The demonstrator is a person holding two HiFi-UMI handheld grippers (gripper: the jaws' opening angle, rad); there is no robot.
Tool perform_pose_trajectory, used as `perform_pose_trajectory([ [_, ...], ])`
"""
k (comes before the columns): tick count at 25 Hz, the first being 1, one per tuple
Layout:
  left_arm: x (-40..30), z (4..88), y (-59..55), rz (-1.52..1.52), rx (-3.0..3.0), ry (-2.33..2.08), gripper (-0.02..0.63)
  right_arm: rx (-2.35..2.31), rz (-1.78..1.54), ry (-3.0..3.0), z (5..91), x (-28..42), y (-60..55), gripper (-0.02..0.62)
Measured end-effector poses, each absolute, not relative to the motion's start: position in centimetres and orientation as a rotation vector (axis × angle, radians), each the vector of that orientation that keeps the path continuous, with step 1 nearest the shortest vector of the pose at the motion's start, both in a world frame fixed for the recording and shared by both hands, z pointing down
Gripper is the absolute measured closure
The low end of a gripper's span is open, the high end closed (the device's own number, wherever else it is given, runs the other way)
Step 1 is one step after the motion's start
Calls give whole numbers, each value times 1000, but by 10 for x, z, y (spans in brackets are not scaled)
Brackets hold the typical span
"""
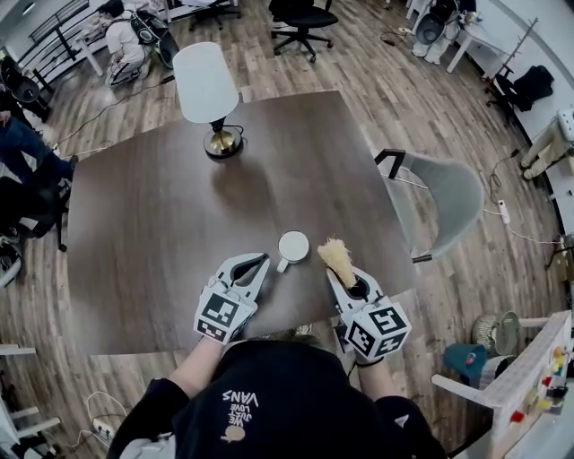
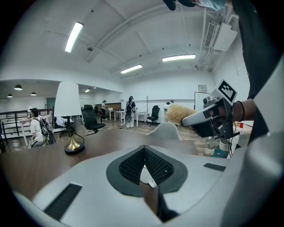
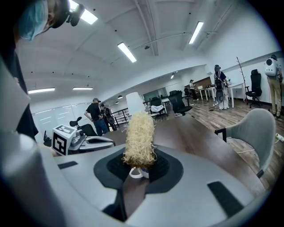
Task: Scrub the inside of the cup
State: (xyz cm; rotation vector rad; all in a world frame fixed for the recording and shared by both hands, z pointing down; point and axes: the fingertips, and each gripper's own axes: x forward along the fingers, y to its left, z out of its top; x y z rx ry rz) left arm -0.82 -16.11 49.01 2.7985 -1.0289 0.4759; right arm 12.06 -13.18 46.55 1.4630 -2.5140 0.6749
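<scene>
A small white cup [image 1: 292, 246] stands upright on the dark wooden table [image 1: 152, 224], its handle pointing toward me. My left gripper [image 1: 261, 259] rests just left of the handle, shut and holding nothing. The cup [image 2: 146, 175] shows only as a white sliver below the closed pads in the left gripper view. My right gripper [image 1: 345, 278] is shut on a straw-coloured bristle brush [image 1: 336, 256], which points up and away, just right of the cup and apart from it. In the right gripper view the brush [image 3: 140, 137] rises from between the pads, with the cup [image 3: 135, 173] low behind it.
A lamp with a white shade [image 1: 205, 82] and brass base [image 1: 221, 143] stands at the table's far side. A grey chair [image 1: 448, 202] is at the right edge of the table. A black office chair [image 1: 305, 22] and seated people are farther off.
</scene>
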Motion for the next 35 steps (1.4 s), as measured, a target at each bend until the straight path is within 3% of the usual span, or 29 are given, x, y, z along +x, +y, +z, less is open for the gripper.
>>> perform_pose_trajectory([
  [18,17,544,-163,582,2655,-952,584,1366,674,-2528,475,128,-143,522],
  [28,26,570,-161,668,2602,-937,380,1335,682,-2526,479,127,-140,522],
  [35,38,596,-158,757,2577,-890,371,1324,677,-2522,482,127,-135,522],
])
